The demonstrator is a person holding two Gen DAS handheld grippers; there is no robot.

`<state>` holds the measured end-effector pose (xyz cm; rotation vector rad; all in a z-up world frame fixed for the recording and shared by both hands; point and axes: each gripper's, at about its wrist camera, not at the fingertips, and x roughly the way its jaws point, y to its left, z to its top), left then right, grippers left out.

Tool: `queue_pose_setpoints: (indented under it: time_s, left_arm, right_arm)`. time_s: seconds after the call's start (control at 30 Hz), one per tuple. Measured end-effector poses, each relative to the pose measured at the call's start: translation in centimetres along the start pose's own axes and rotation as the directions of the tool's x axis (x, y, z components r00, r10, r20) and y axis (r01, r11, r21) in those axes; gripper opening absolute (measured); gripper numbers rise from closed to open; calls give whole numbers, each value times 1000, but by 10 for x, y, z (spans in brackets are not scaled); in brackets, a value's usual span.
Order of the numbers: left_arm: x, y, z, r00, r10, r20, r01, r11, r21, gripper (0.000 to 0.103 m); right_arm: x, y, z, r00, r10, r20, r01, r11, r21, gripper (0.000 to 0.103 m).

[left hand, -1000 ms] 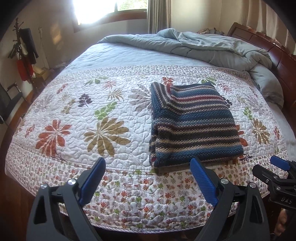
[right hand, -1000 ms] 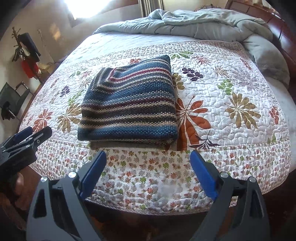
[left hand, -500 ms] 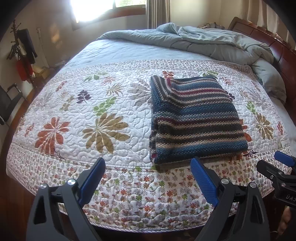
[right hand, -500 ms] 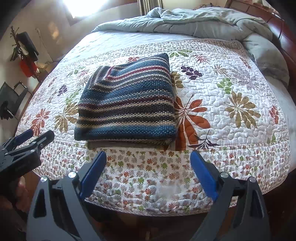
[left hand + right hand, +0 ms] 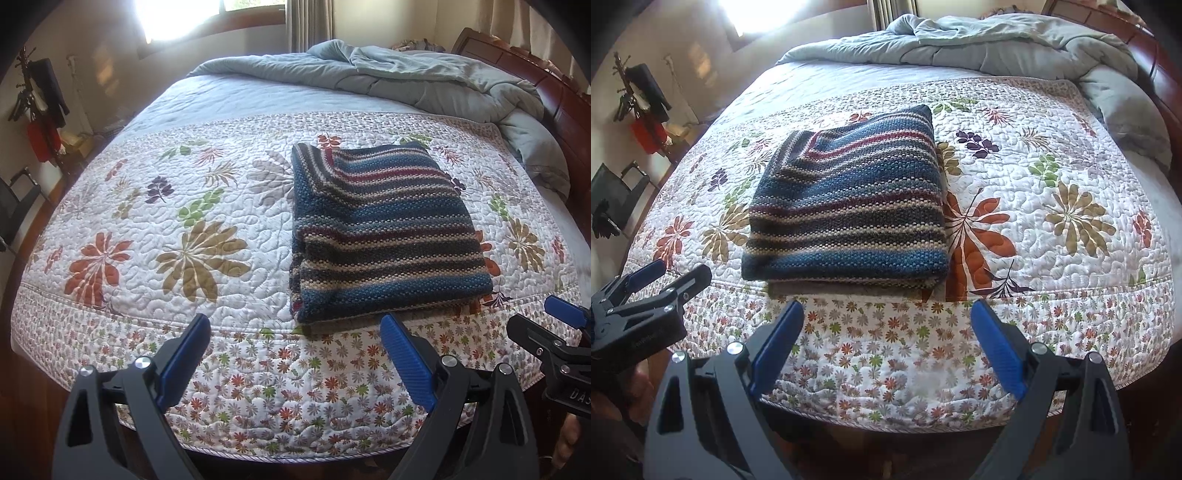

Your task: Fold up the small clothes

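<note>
A striped knit garment [image 5: 380, 229], blue, maroon and beige, lies folded into a neat rectangle on the floral quilt [image 5: 207, 206]. It also shows in the right wrist view [image 5: 849, 210], near the bed's front edge. My left gripper [image 5: 295, 325] is open and empty, held off the front edge, left of the garment's near corner. My right gripper [image 5: 886, 312] is open and empty, just in front of the garment's near edge. Each gripper shows at the side of the other's view: the right one [image 5: 554, 332], the left one [image 5: 653, 291].
A rumpled grey-blue duvet [image 5: 424, 85] lies across the far end of the bed. A dark wooden headboard [image 5: 546, 85] runs along the right. A coat stand with clothes [image 5: 40, 107] and a dark chair [image 5: 14, 206] stand at the left by the wall.
Both grippers have drifted slightly, so the folded garment sits a little differently in each view. The garment itself has not moved and both grippers stay open.
</note>
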<state>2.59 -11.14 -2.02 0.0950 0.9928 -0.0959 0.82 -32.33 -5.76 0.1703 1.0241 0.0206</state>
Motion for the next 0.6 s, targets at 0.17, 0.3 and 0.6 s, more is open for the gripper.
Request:
queue_pose_setpoints:
  time_s: [0.17,0.3,0.6]
  left_arm:
    - [0,-1,0,1000,7,10,-7,1000,2,94]
    - [-1,-3,0,1000,5,14,-5,1000,2,94]
    - [3,-2,-1,1000,1,-10,-1,1000,-9,94]
  right_arm:
    - [3,-1,-1,1000,2,-8,-2,1000,5,92]
    - [5,-1,-1,1000,6,-10,-5,1000,8,92]
    - [4,-1,0,1000,5,-8,-5,1000,9,92]
